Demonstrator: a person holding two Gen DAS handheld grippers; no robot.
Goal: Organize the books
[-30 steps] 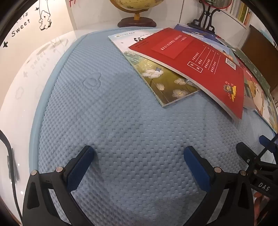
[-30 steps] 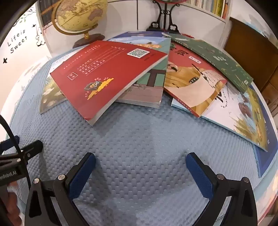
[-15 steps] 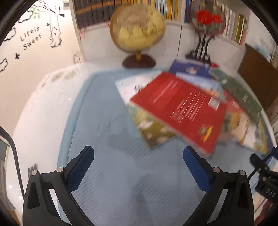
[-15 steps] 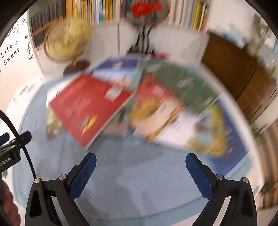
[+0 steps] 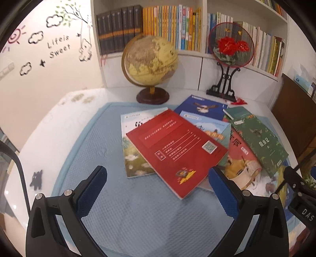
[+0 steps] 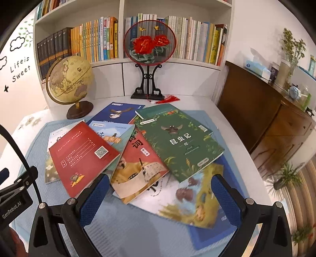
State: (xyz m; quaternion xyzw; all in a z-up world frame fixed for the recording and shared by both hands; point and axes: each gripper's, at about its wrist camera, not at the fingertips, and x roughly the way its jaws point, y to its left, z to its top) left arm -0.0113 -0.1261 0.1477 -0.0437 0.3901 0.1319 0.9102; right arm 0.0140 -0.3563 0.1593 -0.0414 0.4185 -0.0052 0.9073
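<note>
A messy pile of picture books lies on the blue mat (image 6: 122, 233). The red book (image 5: 175, 150) sits on top at the left, and the green bug book (image 6: 177, 142) sits on top at the right. The left gripper (image 5: 158, 189) and right gripper (image 6: 160, 194) hang above the mat, fingers spread wide, holding nothing. Behind, the white bookshelf (image 6: 121, 11) is full of standing books, beside a globe (image 5: 150, 57).

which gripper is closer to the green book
Right. The right gripper sits just below the green book; the left gripper is further left, in front of the red book.
</note>
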